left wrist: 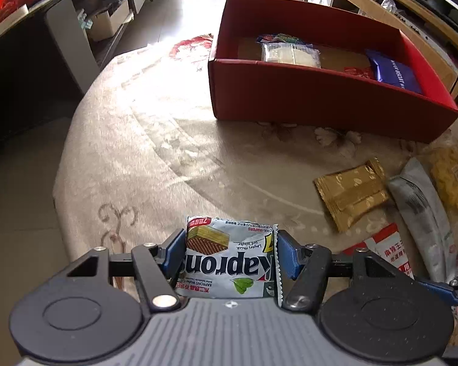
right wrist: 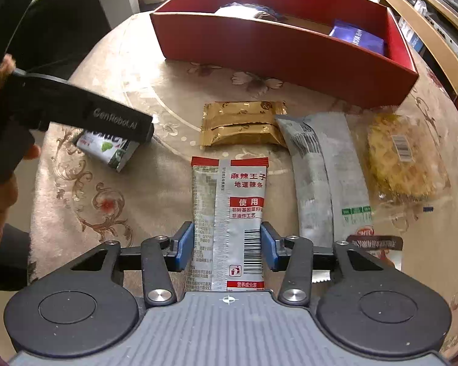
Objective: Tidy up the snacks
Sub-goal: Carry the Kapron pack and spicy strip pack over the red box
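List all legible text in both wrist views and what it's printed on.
"Kapron" (cut off), "WAFERS": wafer packet between the left gripper pads.
"麻辣王子", "地道辣条", "使用": red-and-silver packet in the right gripper.
"GenRobot.AI": side of the left gripper in the right wrist view.
"BISCUIT": blue packet in the red box.
Barcodes and fine print: unreadable.

A red box [left wrist: 320, 97], a gold packet [right wrist: 244, 123] and a beige floral-patterned tablecloth [left wrist: 155, 140].
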Demonstrator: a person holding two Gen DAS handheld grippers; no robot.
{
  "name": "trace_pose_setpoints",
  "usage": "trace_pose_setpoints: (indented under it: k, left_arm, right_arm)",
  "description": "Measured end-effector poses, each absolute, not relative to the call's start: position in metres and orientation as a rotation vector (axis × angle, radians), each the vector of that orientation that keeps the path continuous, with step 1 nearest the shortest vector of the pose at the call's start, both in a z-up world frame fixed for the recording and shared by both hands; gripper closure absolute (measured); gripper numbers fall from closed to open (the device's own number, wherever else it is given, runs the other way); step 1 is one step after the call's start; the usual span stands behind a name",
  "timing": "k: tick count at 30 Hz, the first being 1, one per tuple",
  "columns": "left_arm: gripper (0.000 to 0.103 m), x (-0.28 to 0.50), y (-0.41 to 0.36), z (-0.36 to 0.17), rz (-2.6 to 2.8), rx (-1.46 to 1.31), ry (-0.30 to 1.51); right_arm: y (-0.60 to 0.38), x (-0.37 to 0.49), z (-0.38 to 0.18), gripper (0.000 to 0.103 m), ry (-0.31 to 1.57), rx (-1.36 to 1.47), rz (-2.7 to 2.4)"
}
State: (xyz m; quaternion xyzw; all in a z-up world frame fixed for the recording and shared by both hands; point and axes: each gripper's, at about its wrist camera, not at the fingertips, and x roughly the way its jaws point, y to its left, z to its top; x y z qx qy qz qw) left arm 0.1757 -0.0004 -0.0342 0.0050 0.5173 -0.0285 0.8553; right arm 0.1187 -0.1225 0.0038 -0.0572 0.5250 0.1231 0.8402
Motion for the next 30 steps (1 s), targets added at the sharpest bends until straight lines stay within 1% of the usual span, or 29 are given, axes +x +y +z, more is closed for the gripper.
trace_pose_setpoints:
  k: [8, 22, 30]
  left_arm:
    - [0.044, 0.158, 0.004, -0.023, -0.109, -0.046, 1.087]
    - [0.044, 0.16, -0.011, -0.024, -0.129, -0.018, 1.09]
    - [0.043, 0.16, -0.02, -0.013, -0.139, -0.003, 1.047]
  right_arm:
    - [-0.137, 0.108, 0.019, 0.05, 1.06, -0.053, 0.231]
    - [-0.142, 0.111, 0.027, 0.05, 1.013, -0.002, 0.169]
    - [-0.145, 0.117, 0.037, 0.05, 0.973, 0.013, 0.148]
